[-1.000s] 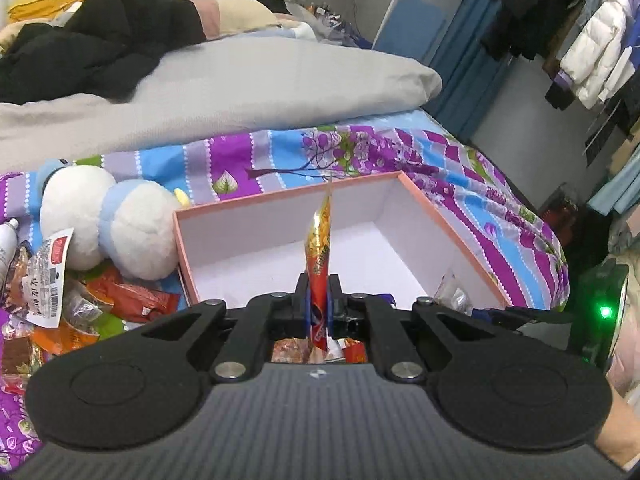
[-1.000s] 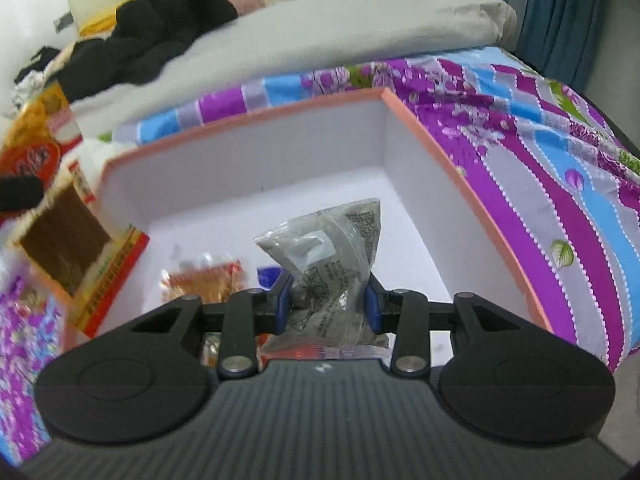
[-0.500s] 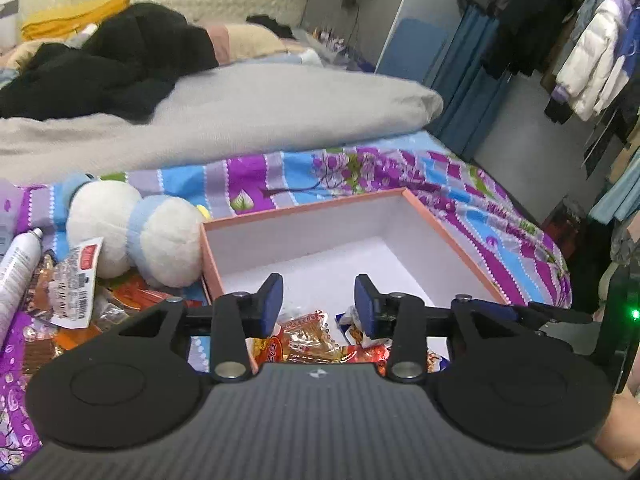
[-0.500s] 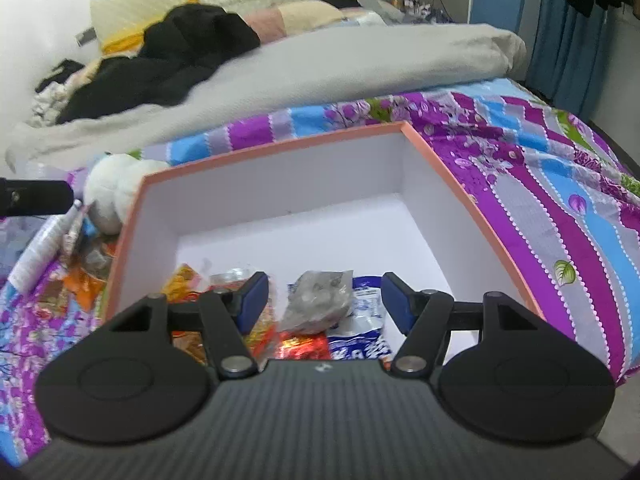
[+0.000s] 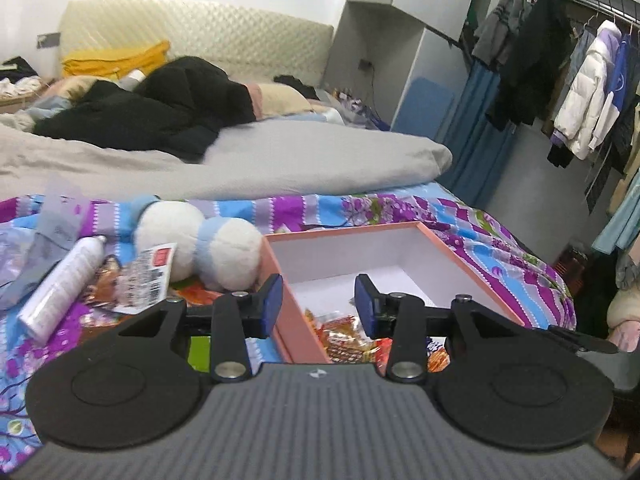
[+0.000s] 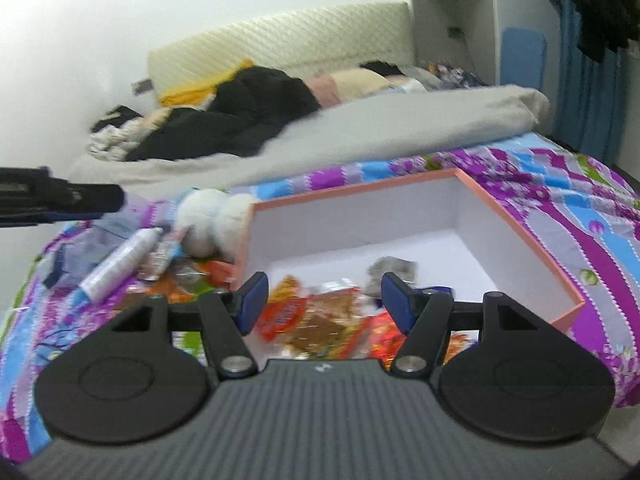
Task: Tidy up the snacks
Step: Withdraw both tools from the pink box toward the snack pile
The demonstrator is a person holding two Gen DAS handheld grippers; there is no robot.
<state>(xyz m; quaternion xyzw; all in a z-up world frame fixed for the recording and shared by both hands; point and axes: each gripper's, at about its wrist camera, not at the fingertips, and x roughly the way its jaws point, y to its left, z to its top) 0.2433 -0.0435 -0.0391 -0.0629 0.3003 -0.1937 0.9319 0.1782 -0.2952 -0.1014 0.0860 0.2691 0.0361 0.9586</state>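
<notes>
A pink-rimmed box (image 5: 344, 234) with white walls lies on the patterned bedspread. Red and orange snack packets (image 5: 340, 334) are heaped at its near end. My left gripper (image 5: 319, 302) hovers open over the box's near left wall with nothing between its pads. In the right wrist view the same box (image 6: 360, 192) holds the packets (image 6: 320, 320) and a grey packet (image 6: 390, 270). My right gripper (image 6: 323, 304) hangs open and empty above them. More loose snacks (image 6: 180, 280) lie on the bed left of the box.
A white and blue plush toy (image 5: 200, 240) rests against the box's left wall. A white spray can (image 5: 64, 280) and a barcode-labelled packet (image 5: 148, 276) lie beside it. A grey duvet (image 5: 280, 160) and dark clothes cover the far bed. Clothes hang at the right.
My left gripper let go of the red stick packet and my right gripper released the grey packet into the box. Both opened, then drew back and up, the left one shifting left.
</notes>
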